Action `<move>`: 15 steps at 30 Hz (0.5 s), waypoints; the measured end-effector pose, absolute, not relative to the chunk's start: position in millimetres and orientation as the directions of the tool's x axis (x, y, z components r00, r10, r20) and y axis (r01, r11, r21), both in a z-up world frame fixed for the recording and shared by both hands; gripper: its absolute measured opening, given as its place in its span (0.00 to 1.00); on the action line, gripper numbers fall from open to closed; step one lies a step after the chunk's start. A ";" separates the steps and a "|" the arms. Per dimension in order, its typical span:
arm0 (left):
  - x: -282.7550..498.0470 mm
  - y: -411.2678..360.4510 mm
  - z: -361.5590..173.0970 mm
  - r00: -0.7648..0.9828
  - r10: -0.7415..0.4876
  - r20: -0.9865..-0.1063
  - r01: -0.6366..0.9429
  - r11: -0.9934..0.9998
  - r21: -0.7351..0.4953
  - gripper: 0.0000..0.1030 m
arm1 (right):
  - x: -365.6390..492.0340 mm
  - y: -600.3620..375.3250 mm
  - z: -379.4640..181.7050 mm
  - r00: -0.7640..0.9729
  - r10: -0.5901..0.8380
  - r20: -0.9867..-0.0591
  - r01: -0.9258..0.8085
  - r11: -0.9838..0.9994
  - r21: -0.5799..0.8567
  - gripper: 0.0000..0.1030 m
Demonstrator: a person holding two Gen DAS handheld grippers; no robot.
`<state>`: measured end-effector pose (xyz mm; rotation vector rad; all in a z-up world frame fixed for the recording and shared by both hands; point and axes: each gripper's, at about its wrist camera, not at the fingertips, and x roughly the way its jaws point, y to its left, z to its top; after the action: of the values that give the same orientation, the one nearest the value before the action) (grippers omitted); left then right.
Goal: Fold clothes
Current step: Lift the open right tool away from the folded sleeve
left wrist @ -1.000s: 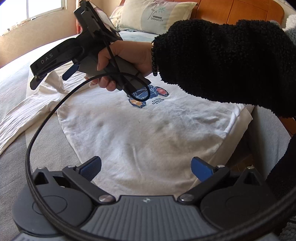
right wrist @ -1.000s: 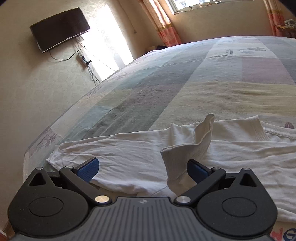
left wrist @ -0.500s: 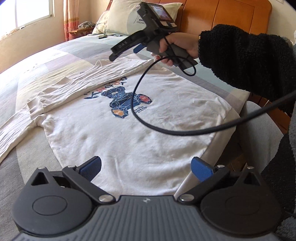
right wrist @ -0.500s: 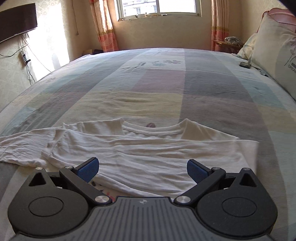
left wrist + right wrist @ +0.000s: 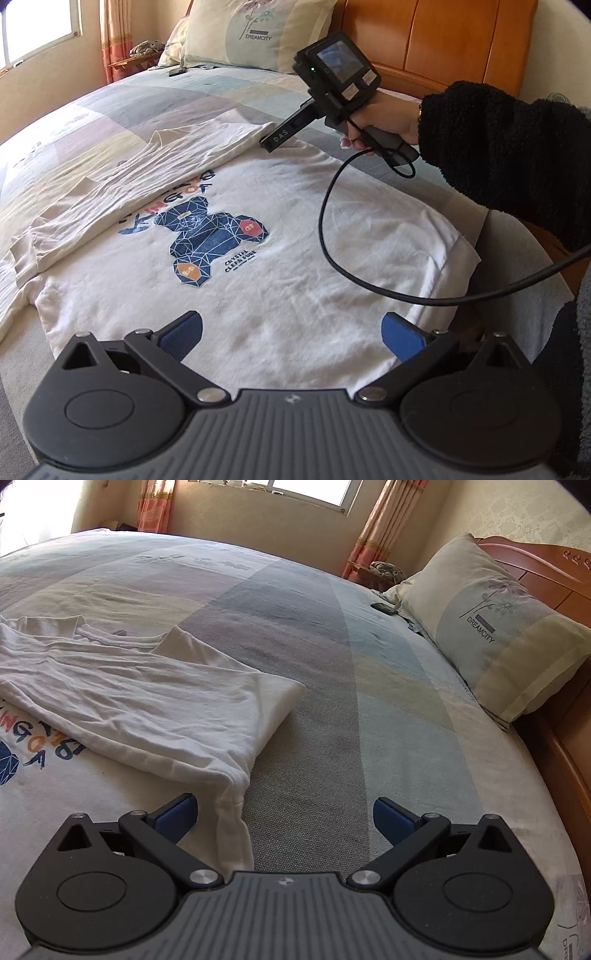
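Sweatshirt (image 5: 303,266), white with a blue bear print, lies flat and front-up on the bed (image 5: 332,686), its hem reaching the near edge of the mattress. One sleeve (image 5: 155,705) is already folded across the chest and lies over the lettering; the other trails off the far side in the left wrist view. It looks like soft, light knit cotton: limp, nothing to break, likely to sag and crease when lifted by one point, and apt to drag on the coarse bedspread rather than slide. The thicker seams should give the surest hold, so I would pinch the folded shoulder edge and the hem corner together and lift both evenly. The left claw (image 5: 291,334) hangs over the hem, spread wide and holding nothing. The right claw (image 5: 282,816) is also spread and empty, just above the folded shoulder edge. A pillow (image 5: 491,635) sits well apart by the headboard.
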<state>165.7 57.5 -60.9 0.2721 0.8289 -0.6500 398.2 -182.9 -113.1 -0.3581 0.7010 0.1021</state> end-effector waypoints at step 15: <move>174.3 27.4 -58.4 0.474 -0.430 -0.768 0.656 0.754 -0.018 0.99 | 380.9 -245.2 -114.0 0.778 0.056 -0.626 -0.147 0.985 -0.093 1.00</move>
<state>174.3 27.4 -58.4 0.2977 0.8439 -0.6763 380.9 -245.2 -114.0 -0.1399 0.6715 0.1101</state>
